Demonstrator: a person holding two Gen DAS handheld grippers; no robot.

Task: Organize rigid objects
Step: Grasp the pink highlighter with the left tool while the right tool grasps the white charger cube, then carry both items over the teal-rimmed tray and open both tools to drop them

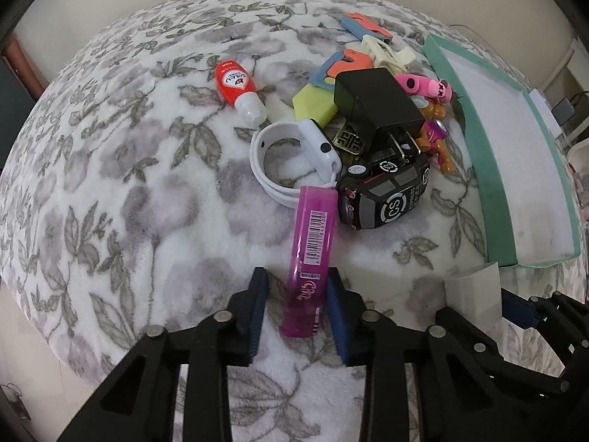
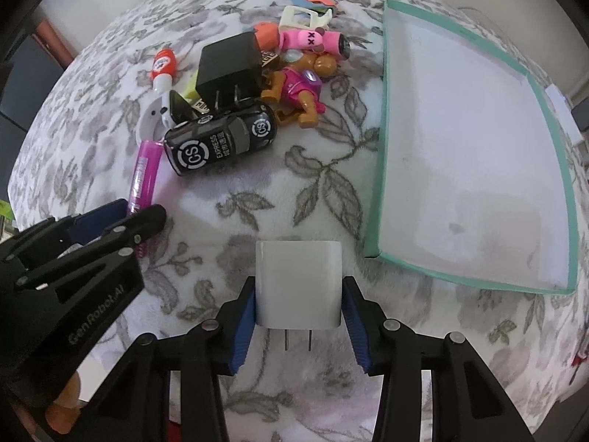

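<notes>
The left gripper (image 1: 297,307) points down at a blanket (image 1: 129,184) with grey flowers. Between its two blue pads lies a long purple tube (image 1: 311,254) with a barcode. The right pad touches the side of the tube; between the left pad and the tube a narrow gap shows, so I cannot tell if the grip is already firm. The near end of the tube sits between the fingers and the far end reaches toward a pile of small things just ahead.

In this pile, straight ahead of the left gripper, there is a black toy car (image 1: 384,193), a white watch band (image 1: 291,154), a black charger (image 1: 375,105), a yellow block (image 1: 313,105), a pink toy (image 1: 423,86) and a brown figure (image 1: 438,140). A red bottle (image 1: 239,88) lies alone, ahead and to the left, apart from the pile.

The right gripper (image 2: 299,304) also points down. Between its blue pads stands a white charger (image 2: 298,287), its two metal pins toward the camera. Both pads lie against its sides, so the jaws are closed on it at a middle width. Ahead and to the right of this gripper is a shallow box (image 2: 379,184) with a green rim and a white bottom; its near corner is close to the white charger but not touching it. The left gripper shows at the left side of the right wrist view, with the purple tube going through it.
</notes>
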